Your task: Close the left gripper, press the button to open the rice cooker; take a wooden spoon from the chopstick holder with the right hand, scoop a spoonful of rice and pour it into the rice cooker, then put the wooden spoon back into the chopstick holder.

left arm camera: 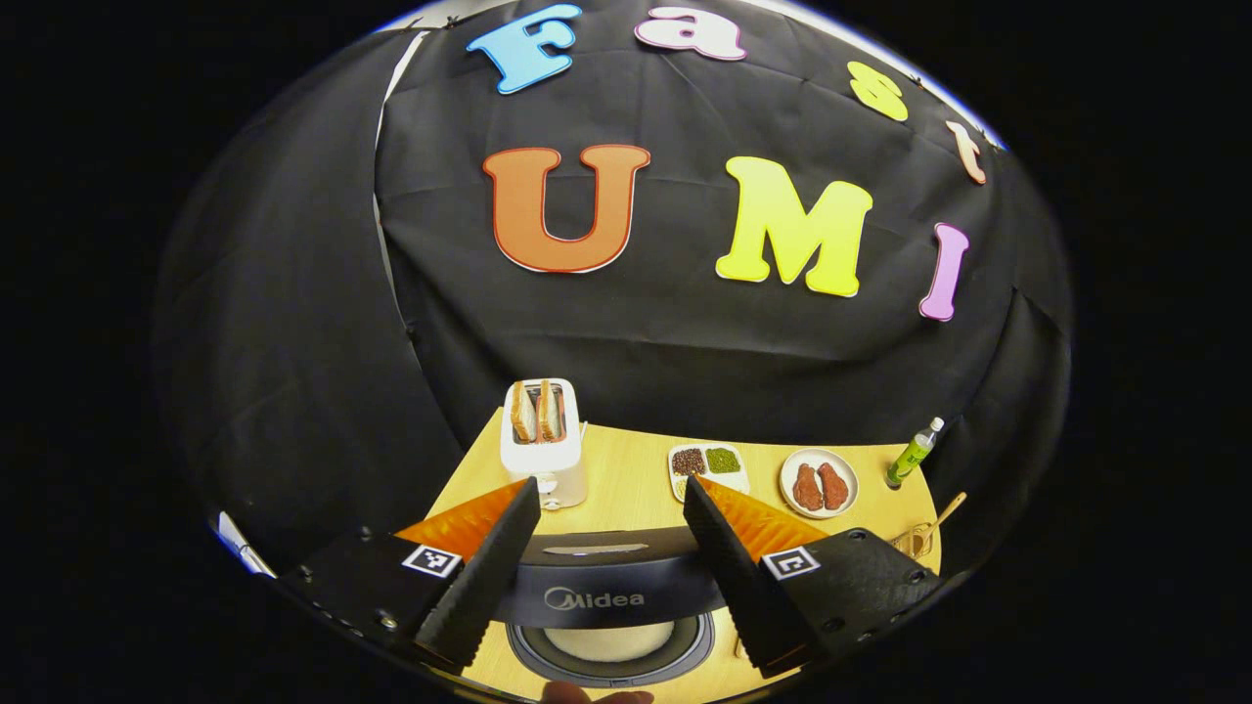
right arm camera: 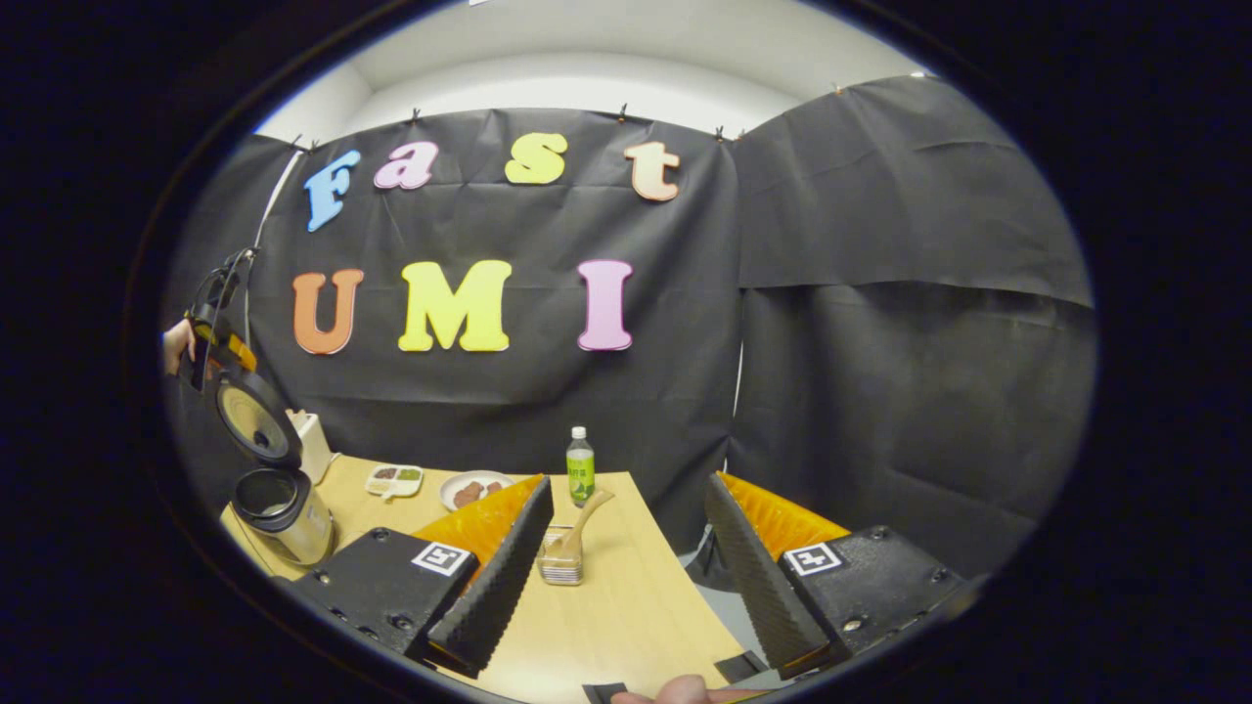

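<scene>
In the left gripper view the left tongs [left arm camera: 608, 577] are spread wide and hold nothing, hanging above the rice cooker [left arm camera: 608, 598], whose lid stands open; the dark rim of the lid crosses between the fingers and the pale inside of the pot shows below it, cut off at the lower edge of the view. Past the cooker the desk [left arm camera: 626, 489] carries a white toaster [left arm camera: 544, 440] with two slices sticking up, a divided tray [left arm camera: 708, 466] of small foods too tiny to identify, a plate [left arm camera: 820, 482] with two reddish pieces, and a green bottle [left arm camera: 914, 453]. At the far right edge a clear chopstick holder [left arm camera: 915, 540] is half hidden behind the right finger, with the wooden spoon [left arm camera: 947, 510] leaning out of it. In the right gripper view the right tongs [right arm camera: 626, 582] are also wide apart and empty, with the chopstick holder just beyond the left finger and the spoon handle tilted up out of it. Far left, the cooker stands at the desk corner, lid raised, with the other gripper and part of a hand [right arm camera: 179, 342] above it, too small and distorted to judge. A fingertip [right arm camera: 680, 690] intrudes at the bottom edge.
</scene>
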